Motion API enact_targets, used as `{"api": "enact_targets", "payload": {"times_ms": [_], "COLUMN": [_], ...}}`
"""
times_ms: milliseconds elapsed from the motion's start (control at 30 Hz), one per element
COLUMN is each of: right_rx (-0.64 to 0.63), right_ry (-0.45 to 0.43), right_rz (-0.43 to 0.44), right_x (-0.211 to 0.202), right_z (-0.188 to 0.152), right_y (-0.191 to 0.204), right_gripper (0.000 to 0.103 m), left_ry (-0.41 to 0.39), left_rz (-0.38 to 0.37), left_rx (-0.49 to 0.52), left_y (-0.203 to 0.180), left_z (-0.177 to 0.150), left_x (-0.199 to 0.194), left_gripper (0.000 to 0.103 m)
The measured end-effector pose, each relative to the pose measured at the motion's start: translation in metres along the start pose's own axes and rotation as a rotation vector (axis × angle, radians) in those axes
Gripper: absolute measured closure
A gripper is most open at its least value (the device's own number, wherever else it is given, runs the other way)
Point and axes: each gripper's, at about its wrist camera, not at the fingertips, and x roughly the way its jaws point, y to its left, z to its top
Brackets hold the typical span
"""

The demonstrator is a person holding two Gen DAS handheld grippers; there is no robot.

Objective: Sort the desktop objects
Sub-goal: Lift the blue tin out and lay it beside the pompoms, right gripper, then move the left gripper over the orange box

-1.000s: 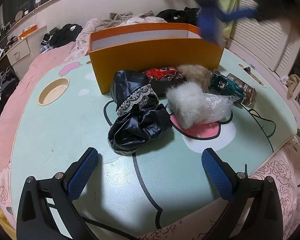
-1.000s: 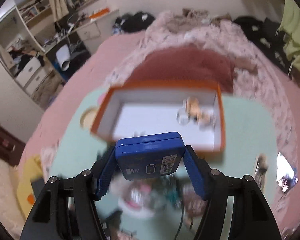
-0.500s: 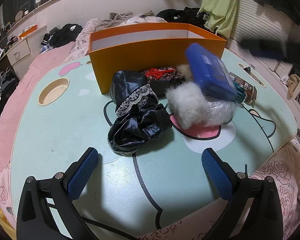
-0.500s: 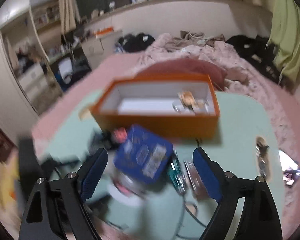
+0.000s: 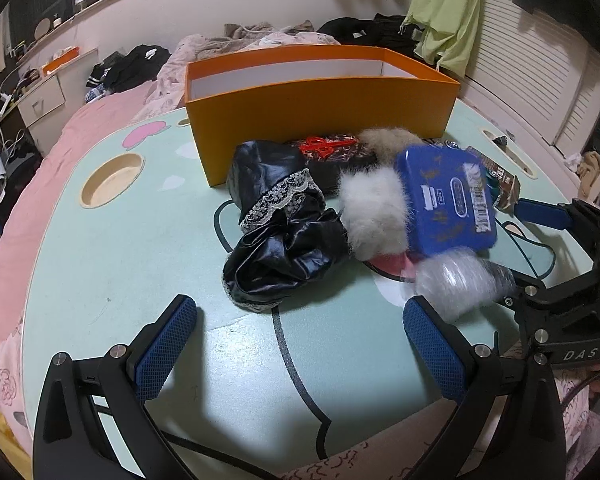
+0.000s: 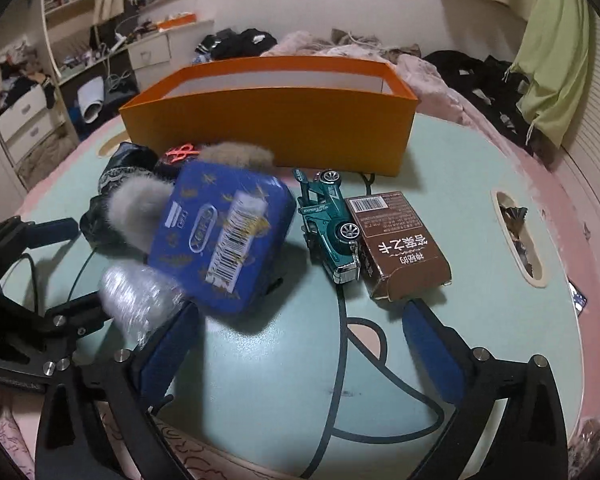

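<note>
Jaws on both our grippers stand spread and empty, so the tilted blue tin [image 6: 224, 236] may slide off the fur [image 6: 140, 210] onto the tabletop [image 6: 440, 160].

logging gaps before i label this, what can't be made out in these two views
- Inside of the orange box: both views, its near wall hides the floor.
- Blue tin: motion-blurred in both views; label unreadable, and whether it rests or is still falling is unclear.
- Plastic-wrapped bundle: blurred, contents unclear.
- Red scissors: right wrist view, mostly hidden behind the tin.
- Toy car: left wrist view, almost wholly behind the tin.
</note>
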Motion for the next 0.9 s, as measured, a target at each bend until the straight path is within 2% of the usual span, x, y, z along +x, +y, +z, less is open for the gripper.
{"api": "enact_targets", "payload": {"times_ms": [900], "right_rx": [-0.007], "right_ry": [-0.013], "right_rz": [0.013], "right_x": [0.0018], "right_z": [-0.0001], "right_y": [-0.0033], "right_gripper": [0.000], "left_ry": [0.000], "left_rz": [-0.001], "left_rx": [-0.001], "left_y": [0.0003], "left_z": [0.0002], "left_x": [-0.0003], "left_gripper": [0.000]}}
